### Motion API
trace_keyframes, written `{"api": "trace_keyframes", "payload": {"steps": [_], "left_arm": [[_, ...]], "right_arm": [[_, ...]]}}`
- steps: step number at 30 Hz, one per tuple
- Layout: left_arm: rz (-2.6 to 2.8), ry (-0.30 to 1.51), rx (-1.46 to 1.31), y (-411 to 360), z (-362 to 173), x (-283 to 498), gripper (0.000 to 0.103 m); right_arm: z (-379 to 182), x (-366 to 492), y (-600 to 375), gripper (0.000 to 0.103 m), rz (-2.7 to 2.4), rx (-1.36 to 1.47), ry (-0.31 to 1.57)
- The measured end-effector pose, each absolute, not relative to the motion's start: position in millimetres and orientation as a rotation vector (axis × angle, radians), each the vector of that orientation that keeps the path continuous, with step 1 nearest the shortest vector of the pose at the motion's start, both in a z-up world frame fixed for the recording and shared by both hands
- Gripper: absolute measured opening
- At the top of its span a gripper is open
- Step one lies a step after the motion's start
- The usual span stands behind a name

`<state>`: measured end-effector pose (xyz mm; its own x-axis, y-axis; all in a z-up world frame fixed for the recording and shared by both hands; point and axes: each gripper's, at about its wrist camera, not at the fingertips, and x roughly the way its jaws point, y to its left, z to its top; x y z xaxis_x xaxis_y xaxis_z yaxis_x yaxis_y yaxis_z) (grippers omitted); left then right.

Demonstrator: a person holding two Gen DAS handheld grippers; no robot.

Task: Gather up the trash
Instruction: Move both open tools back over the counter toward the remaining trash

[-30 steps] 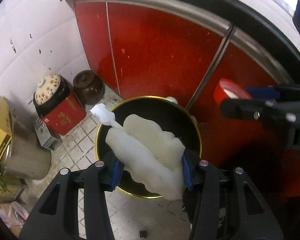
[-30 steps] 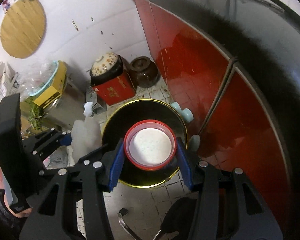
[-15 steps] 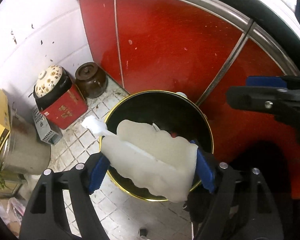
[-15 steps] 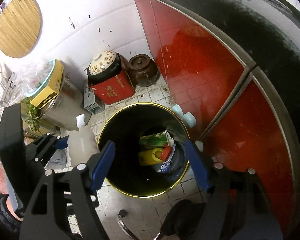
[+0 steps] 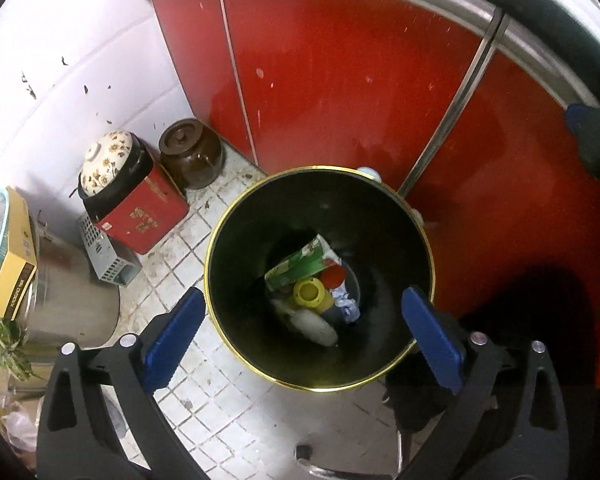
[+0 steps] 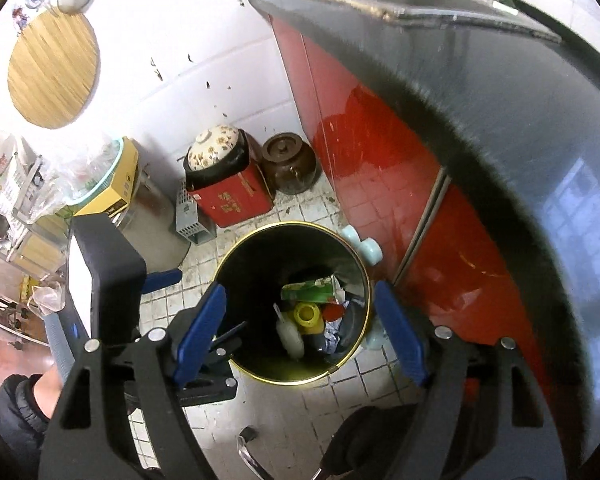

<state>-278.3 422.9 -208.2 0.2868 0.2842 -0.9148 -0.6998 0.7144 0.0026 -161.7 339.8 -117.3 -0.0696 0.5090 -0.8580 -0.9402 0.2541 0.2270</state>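
Observation:
A black trash bin with a gold rim [image 5: 220,312] [image 6: 364,320] stands on the tiled floor by the red cabinet. Inside lie a white plastic bottle [image 5: 314,326] [image 6: 290,338], a yellow container [image 5: 310,294] [image 6: 308,316], a red-rimmed lid [image 5: 333,276] [image 6: 334,312], a green carton [image 5: 296,266] [image 6: 306,292] and crumpled paper. My left gripper [image 5: 300,336] is open and empty above the bin. My right gripper [image 6: 300,336] is open and empty above it too. The left gripper also shows in the right wrist view [image 6: 204,344], at the bin's left side.
A red tin box [image 5: 140,216] with a floral-lidded pot on it and a brown jar [image 5: 190,154] stand against the white wall. A grey basket [image 5: 106,252] and a steel pot [image 5: 60,292] with a yellow box lie left. Red cabinet doors [image 5: 340,80] rise behind the bin.
The right gripper opened and the red-rimmed lid fell into the bin. Then the left gripper opened and the white bottle dropped in. Both grippers have risen a little.

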Motion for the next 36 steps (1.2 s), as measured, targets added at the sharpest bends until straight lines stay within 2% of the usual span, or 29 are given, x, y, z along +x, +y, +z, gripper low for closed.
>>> {"api": "trace_keyframes", "payload": {"steps": [6,8,15,21,29,36], "left_arm": [[0.727,1.0,-0.349,396.5,-154.9,-274.5,0.096],[0.708,0.95,-0.319,381.6,-131.5,-268.2,0.096],[0.516,0.825,-0.18,297.4,-50.8,-200.8,0.096],[0.269,0.78,-0.111,197.7,-16.8,-116.9,0.096],[-0.001,0.786,-0.044,63.8,-6.3,-30.4,0.096],[-0.065,0.807,0.001,22.1,-5.2,3.8,0.096]], "right_arm": [[-74.3,-153.4,294.8,0.076,1.269,-0.46,0.987],[-55.0,-143.1,268.9,0.081,1.246,-0.417,0.956],[18.5,-72.1,119.1,0.085,0.975,-0.251,0.827],[52.6,-17.0,-35.0,0.085,0.643,-0.161,0.767],[52.8,10.7,-193.4,0.085,0.356,-0.055,0.787],[33.2,28.9,-254.7,0.085,0.268,-0.009,0.818]]}}
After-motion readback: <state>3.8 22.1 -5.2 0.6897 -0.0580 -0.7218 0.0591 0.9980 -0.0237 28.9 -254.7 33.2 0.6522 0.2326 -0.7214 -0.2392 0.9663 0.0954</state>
